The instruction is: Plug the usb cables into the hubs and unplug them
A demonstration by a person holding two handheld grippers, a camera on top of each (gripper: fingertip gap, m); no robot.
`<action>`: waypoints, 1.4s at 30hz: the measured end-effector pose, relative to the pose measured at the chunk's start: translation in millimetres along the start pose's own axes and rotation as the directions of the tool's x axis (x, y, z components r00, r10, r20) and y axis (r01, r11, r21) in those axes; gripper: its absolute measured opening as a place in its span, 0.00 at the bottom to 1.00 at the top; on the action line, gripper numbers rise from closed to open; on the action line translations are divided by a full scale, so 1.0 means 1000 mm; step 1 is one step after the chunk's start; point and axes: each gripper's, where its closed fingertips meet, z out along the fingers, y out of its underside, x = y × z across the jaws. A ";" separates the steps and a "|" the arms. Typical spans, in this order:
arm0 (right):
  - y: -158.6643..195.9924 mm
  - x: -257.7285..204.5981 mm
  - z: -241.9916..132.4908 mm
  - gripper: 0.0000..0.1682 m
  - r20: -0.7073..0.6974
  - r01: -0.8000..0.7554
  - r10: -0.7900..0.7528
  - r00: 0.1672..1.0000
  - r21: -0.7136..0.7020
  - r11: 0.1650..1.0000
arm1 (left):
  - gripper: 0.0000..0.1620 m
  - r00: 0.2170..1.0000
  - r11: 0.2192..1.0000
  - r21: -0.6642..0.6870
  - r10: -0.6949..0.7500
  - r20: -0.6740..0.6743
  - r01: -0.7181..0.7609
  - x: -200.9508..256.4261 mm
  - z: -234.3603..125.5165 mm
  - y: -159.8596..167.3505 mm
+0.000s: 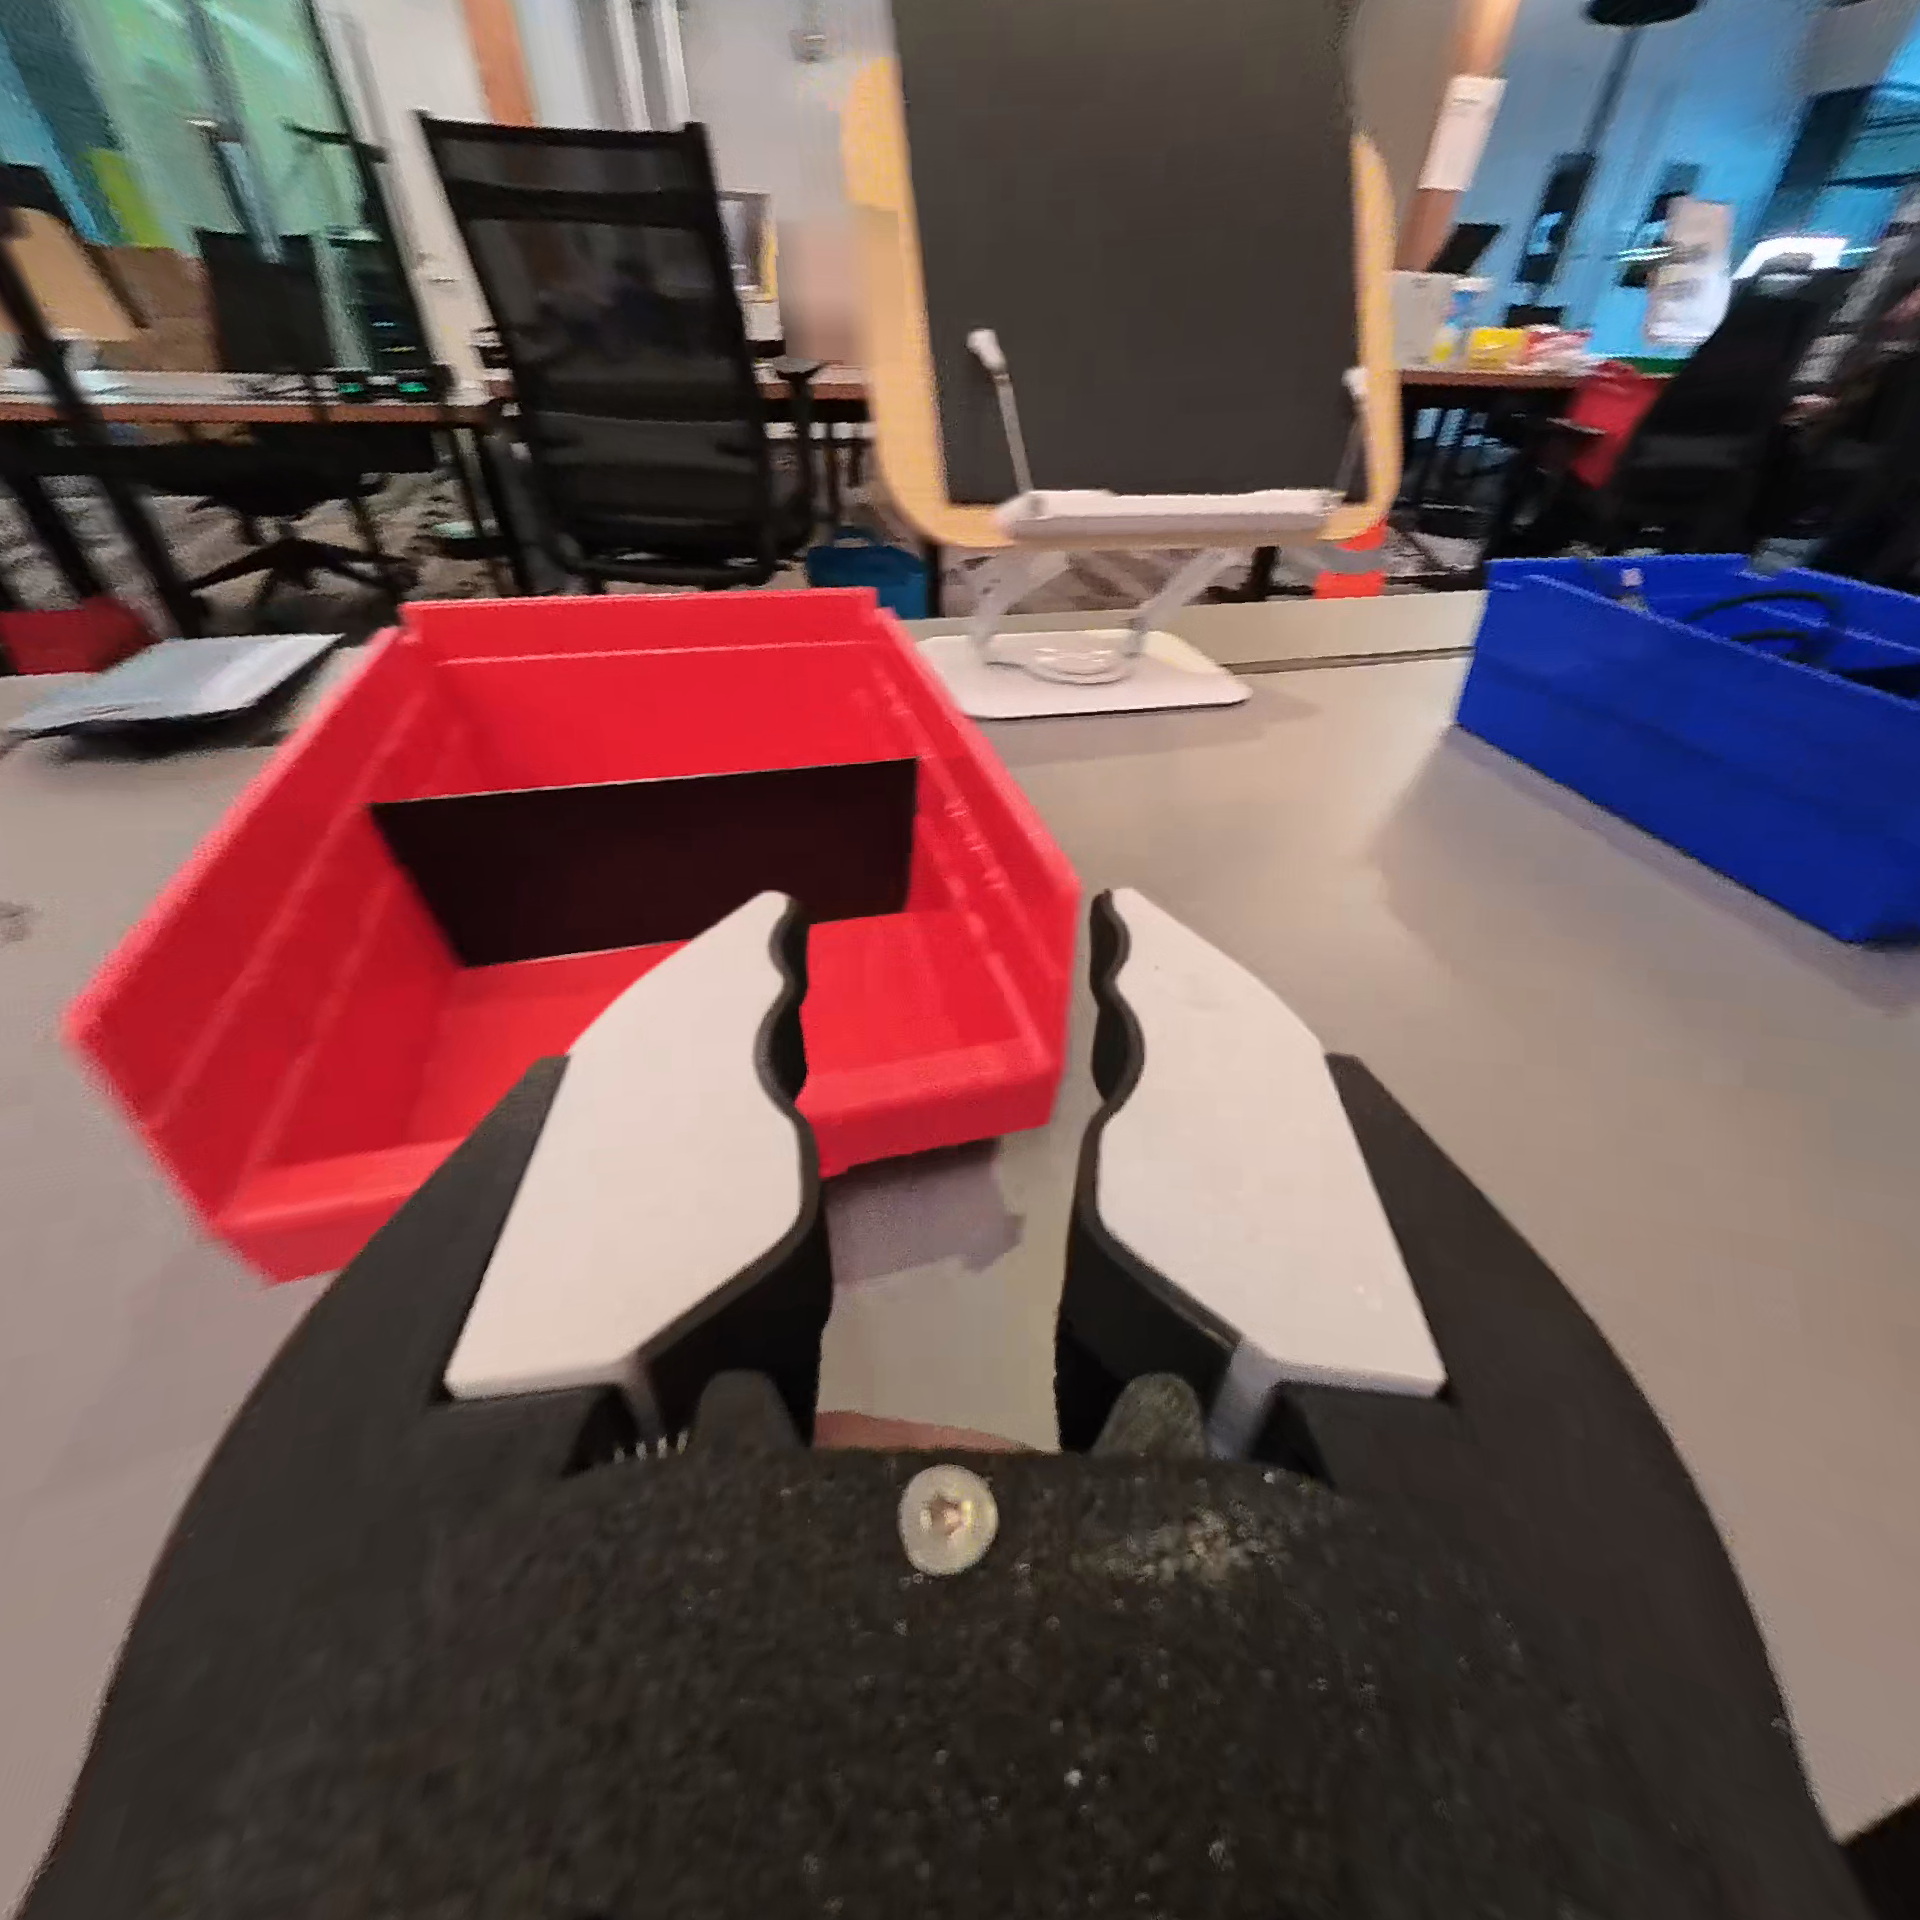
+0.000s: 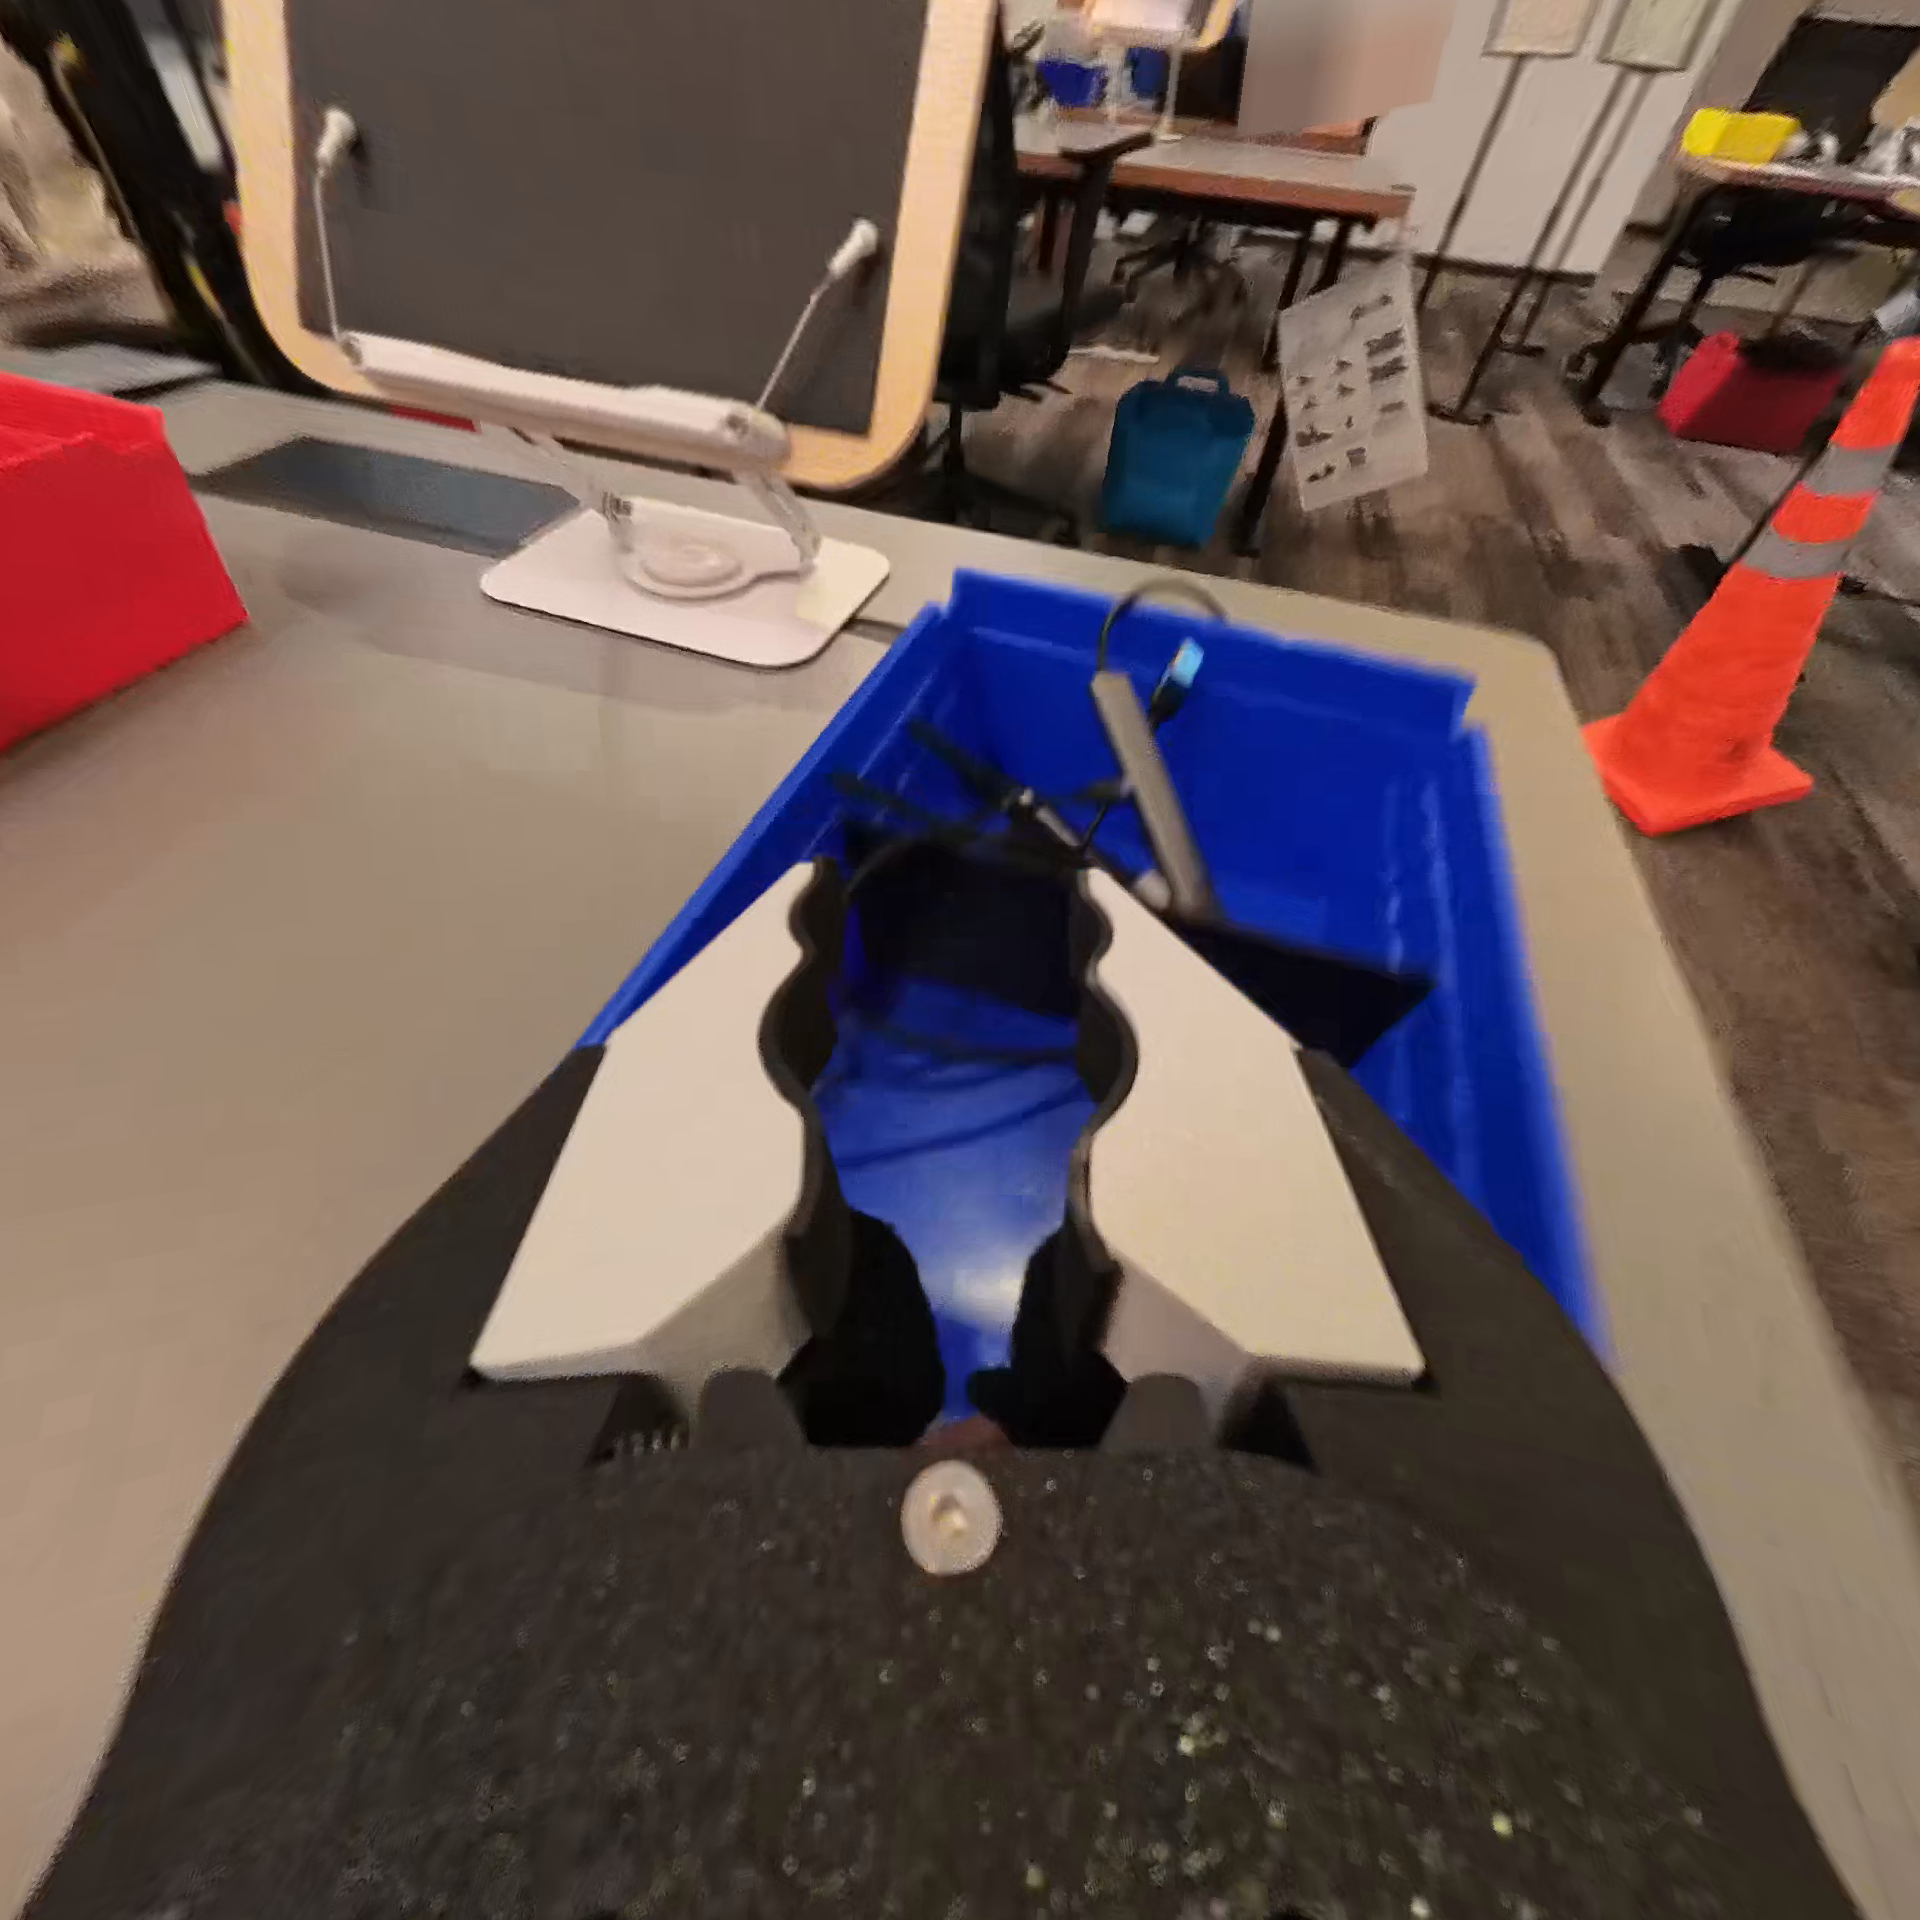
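Grey-padded left gripper (image 1: 943,914), black body, jaws spread, nothing between them; it hovers over the near right corner of an open-front red plastic storage bin (image 1: 312,935) on the grey tabletop (image 1: 1351,883). Bin holds a black upright divider panel (image 1: 644,852) across its middle; both compartments look bare. Rigid moulded plastic, probably light and a bit slick; the rim or low front lip looks like the firmest place to take hold.

Right gripper (image 2: 954,904), same grey pads, jaws apart, pinching nothing, poised just above the near end of a blue plastic storage bin (image 2: 1455,935). Inside: a black divider (image 2: 1299,987), a slim grey stick-shaped hub (image 2: 1148,790) leaning against it with a thin black cable and blue-tipped plug (image 2: 1182,665), plus a tangle of black cables (image 2: 935,790). Hub looks stiff and light, best gripped across its narrow body; cables floppy, likely to snag.

Beyond: white folding stand (image 2: 675,561), wood-framed dark panel (image 2: 623,187), orange traffic cone (image 2: 1756,623) on floor, black mesh office chair (image 1: 623,343).
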 end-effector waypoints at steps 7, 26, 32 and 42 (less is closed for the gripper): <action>0.065 -0.027 -0.029 0.27 -0.132 -0.085 0.092 0.987 0.062 0.994 | 0.27 0.999 0.992 -0.122 -0.030 0.032 0.034 -0.016 0.002 0.029; 0.074 0.005 -0.030 0.21 -0.211 -0.133 0.141 0.967 0.050 0.990 | 0.26 1.000 0.976 -0.218 0.006 0.006 -0.004 -0.009 0.000 0.050; 0.063 -0.032 -0.022 0.24 -0.090 -0.035 0.041 0.995 0.062 0.997 | 0.26 1.000 0.978 -0.207 0.000 0.010 0.002 -0.010 -0.004 0.048; 0.063 -0.112 0.038 0.47 0.051 -0.050 0.053 0.997 -0.059 0.997 | 0.31 0.996 0.990 -0.118 0.073 -0.053 -0.079 0.018 0.005 0.032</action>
